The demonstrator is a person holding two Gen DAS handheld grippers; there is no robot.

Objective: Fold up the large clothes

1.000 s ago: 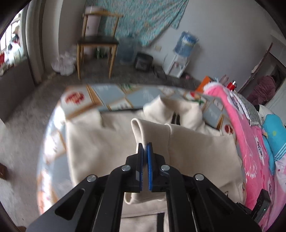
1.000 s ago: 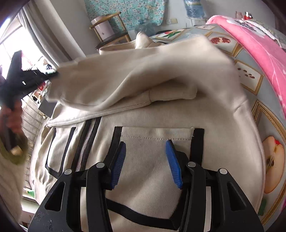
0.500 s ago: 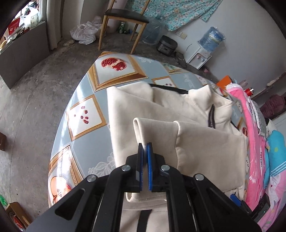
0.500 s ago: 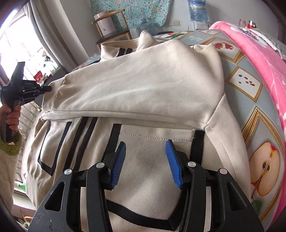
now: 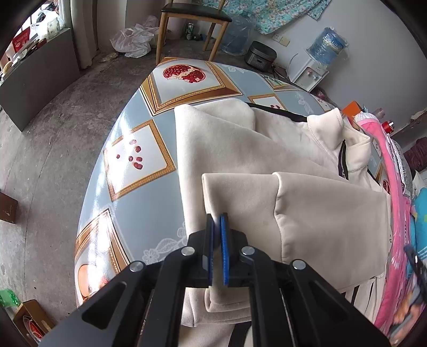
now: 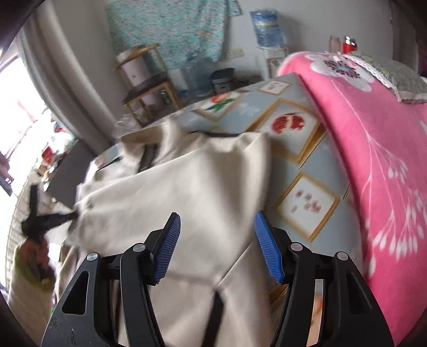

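One cream zip-up jacket [image 5: 307,192] with black trim lies across the counter [image 5: 138,192], which wears a blue cloth printed with framed fruit pictures. There are two pairs of tongs. The left tongs [image 5: 216,227] are clamped on the sleeve cuff [image 5: 237,194], holding that sleeve folded over the jacket's body. The right tongs [image 6: 216,240] stand apart with nothing pinched between them; their jaws have just been opening, and they hang above the cream fabric near the jacket's edge. From the left wrist view, bare counter shows along the jacket's left edge and beyond its far shoulder; the counter's rounded rim drops to open grey floor [image 5: 45,138]. On the opposite side a pink flowered blanket [image 6: 373,149] rises close beside the jacket, leaving only a narrow strip of cloth. One wooden chair [image 5: 194,18] and one water dispenser [image 5: 317,64] stand well back by the wall.
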